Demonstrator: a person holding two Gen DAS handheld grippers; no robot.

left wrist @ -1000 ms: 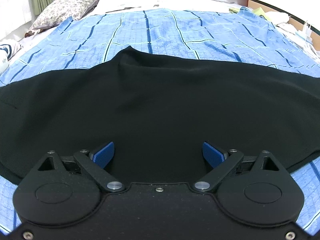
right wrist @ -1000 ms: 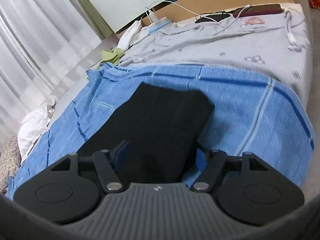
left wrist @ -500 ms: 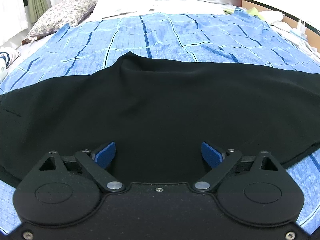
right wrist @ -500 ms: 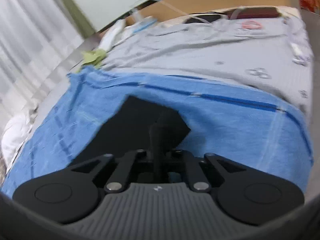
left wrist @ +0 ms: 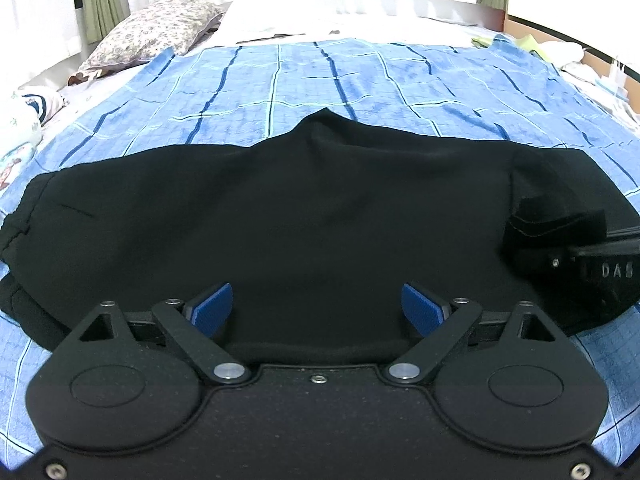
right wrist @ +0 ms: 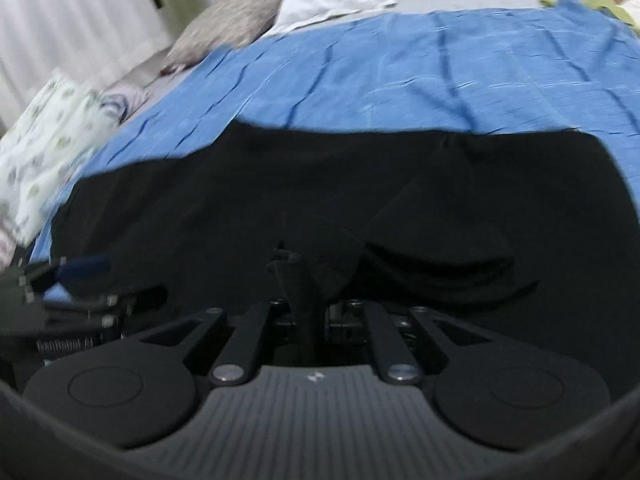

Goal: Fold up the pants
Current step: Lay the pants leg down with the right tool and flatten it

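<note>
Bed surface: a blue plaid cotton sheet [left wrist: 360, 76] carries the black knit pants [left wrist: 280, 216], spread flat across it. Left hand-held gripper [left wrist: 318, 310]: blue pads [left wrist: 210, 310] spread wide, hovering at the near edge of the pants, gripping nothing. Right hand-held gripper [right wrist: 304, 280]: fingers pressed together, pinching a raised fold of the pants fabric at the right end of the garment. Beyond the sheet, a floral patterned pillow [left wrist: 160, 28] lies at far left beside white curtains [right wrist: 80, 8].
</note>
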